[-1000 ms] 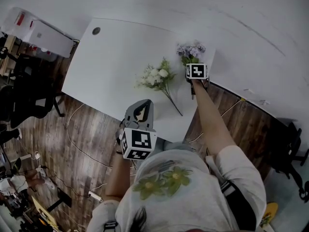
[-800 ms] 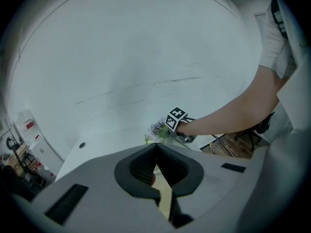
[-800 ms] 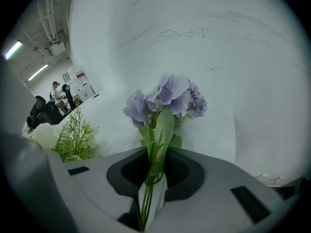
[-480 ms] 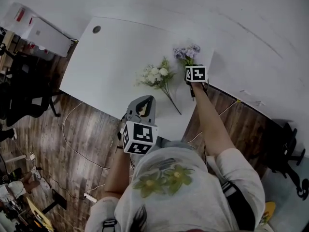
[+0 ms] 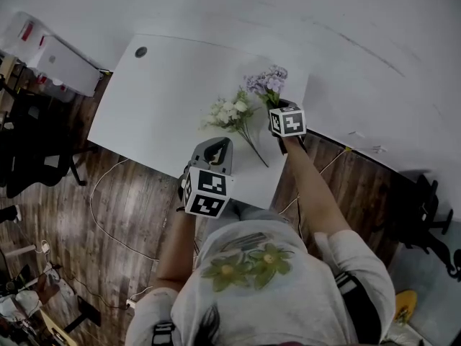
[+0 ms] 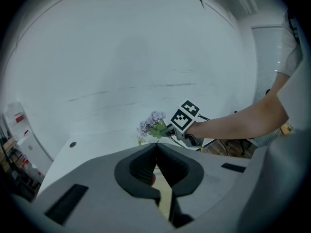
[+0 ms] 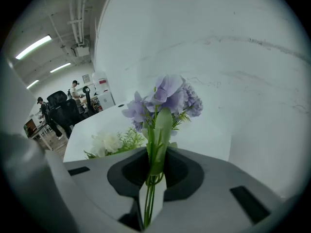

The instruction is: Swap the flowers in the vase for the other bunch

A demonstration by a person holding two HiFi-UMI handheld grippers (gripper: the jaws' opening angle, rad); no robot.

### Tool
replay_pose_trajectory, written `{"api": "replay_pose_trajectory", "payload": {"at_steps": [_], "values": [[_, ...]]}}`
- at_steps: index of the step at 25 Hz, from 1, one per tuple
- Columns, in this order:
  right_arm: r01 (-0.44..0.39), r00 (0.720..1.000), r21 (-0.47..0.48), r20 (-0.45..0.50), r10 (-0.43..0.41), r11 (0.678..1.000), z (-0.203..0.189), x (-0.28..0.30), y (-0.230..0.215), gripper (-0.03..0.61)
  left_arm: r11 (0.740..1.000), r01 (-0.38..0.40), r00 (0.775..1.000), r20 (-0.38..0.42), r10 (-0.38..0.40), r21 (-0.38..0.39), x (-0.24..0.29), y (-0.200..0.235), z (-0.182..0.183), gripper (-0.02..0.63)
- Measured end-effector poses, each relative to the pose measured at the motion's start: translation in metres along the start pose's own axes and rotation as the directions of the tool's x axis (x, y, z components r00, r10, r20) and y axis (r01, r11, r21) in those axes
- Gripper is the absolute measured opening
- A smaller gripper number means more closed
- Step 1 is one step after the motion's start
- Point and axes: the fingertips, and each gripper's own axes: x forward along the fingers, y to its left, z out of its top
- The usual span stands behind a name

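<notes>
A bunch of purple flowers (image 5: 265, 83) hangs above the white table (image 5: 158, 85) near its right edge. My right gripper (image 5: 276, 104) is shut on the bunch's green stems (image 7: 154, 166); its jaws have just closed on them. The blooms (image 7: 167, 98) stand upright beyond the jaws. A bunch of white flowers (image 5: 229, 112) lies flat on the table just left of it, stem pointing toward the front edge. My left gripper (image 5: 218, 144) hovers over the table's front edge, shut and empty, its jaws meeting (image 6: 156, 147). I cannot make out a vase.
A round cable hole (image 5: 140, 51) sits at the table's far left corner. A white cabinet (image 5: 54, 56) and black chairs (image 5: 36, 143) stand to the left. Cables (image 5: 108, 207) trail over the wooden floor. Another black chair (image 5: 425, 215) is on the right. People stand far off (image 7: 43, 110).
My right gripper has risen with the purple flowers and drifted a little left over the table. The left gripper has stayed about where it was.
</notes>
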Motion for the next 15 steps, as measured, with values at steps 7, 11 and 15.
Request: {"api": "replay_pose_trajectory", "payload": {"at_steps": [7,11,15], "values": [[-0.091,0.992,-0.086,0.084,0.098,0.992,0.008,-0.050,0.067,0.075,0.999,0.035,0.999,0.033,-0.034,-0.035,-0.007,0.001,0.000,0.018],[-0.134,0.980,-0.117,0.130,0.149,0.984,0.011,-0.080,0.107,0.075,0.999,0.046,0.998,0.039,-0.045,-0.024,-0.014,0.001,-0.001,0.018],[-0.153,0.968,-0.122,0.183,0.174,0.981,0.014,-0.110,0.134,0.075,0.998,0.061,0.997,0.049,-0.060,-0.024,-0.017,0.000,-0.002,0.018]]}}
